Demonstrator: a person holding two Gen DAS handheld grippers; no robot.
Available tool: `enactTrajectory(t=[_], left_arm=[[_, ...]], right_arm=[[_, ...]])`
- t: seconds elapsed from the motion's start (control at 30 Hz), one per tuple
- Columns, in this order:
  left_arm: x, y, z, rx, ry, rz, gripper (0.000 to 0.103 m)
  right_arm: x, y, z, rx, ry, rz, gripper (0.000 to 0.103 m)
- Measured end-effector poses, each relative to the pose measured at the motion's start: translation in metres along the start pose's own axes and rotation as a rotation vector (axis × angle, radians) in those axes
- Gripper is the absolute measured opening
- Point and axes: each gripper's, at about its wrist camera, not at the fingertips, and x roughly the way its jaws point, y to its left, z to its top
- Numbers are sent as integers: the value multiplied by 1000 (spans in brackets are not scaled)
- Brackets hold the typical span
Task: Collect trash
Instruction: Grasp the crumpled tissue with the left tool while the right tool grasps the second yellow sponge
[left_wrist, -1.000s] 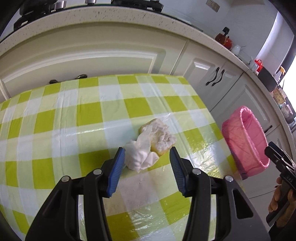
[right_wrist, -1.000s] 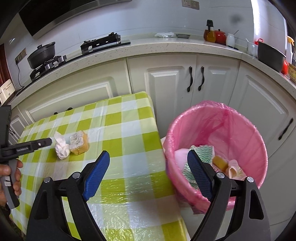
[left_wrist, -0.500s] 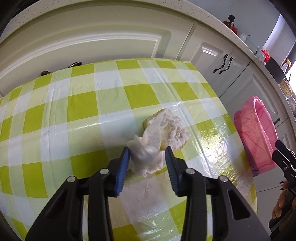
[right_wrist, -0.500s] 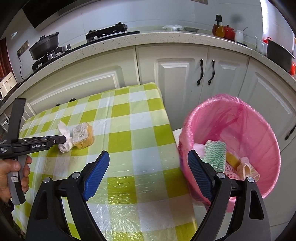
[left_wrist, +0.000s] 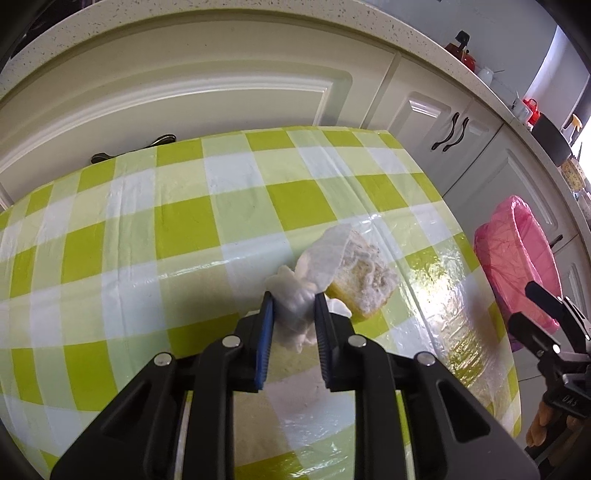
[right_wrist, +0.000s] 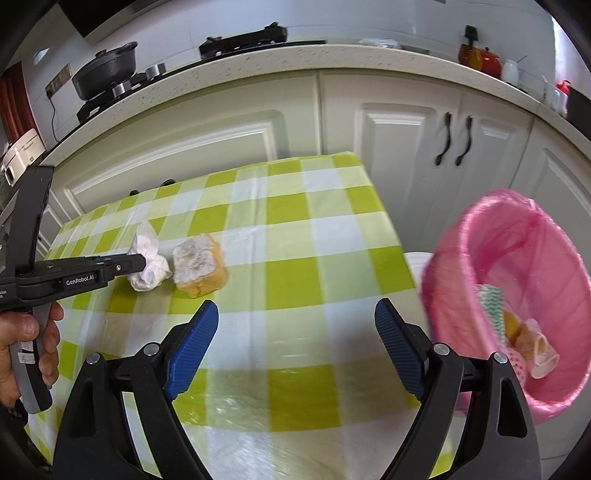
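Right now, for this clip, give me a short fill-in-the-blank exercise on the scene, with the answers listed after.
1. The left gripper is closing its jaws around the crumpled white ____.
2. Beside the tissue on the checked tablecloth lies a yellow ____.
3. The bin beside the table is lined with a ____ bag.
4. The right gripper holds ____.

Missing words: tissue; sponge; pink; nothing
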Motion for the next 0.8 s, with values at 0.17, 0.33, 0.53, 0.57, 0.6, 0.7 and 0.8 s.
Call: enactTrajectory(t=[0.17, 0.33, 0.53, 0.57, 0.6, 0.7, 0.8], left_arm=[[-3, 10, 5, -5, -10, 3, 21], [-2, 21, 9, -14, -18, 1, 21], [0, 35, 11, -32, -23, -2, 21], [1, 37, 11, -33, -24, -4, 21], [1, 38, 12, -34, -25, -5, 21], [3, 42, 13, -36, -28, -9, 21], [3, 44, 12, -39, -29, -13, 21]], right_arm=[[18, 23, 5, -11, 21, 23, 82], [38, 46, 10, -26, 37, 46, 82], [63, 72, 14, -67, 68, 57, 79], [66, 75, 15, -70, 72, 57, 79], [71, 79, 16, -75, 79, 58, 78], [81, 87, 19, -93, 94, 58, 74], [90, 95, 21, -108, 107, 63, 69]])
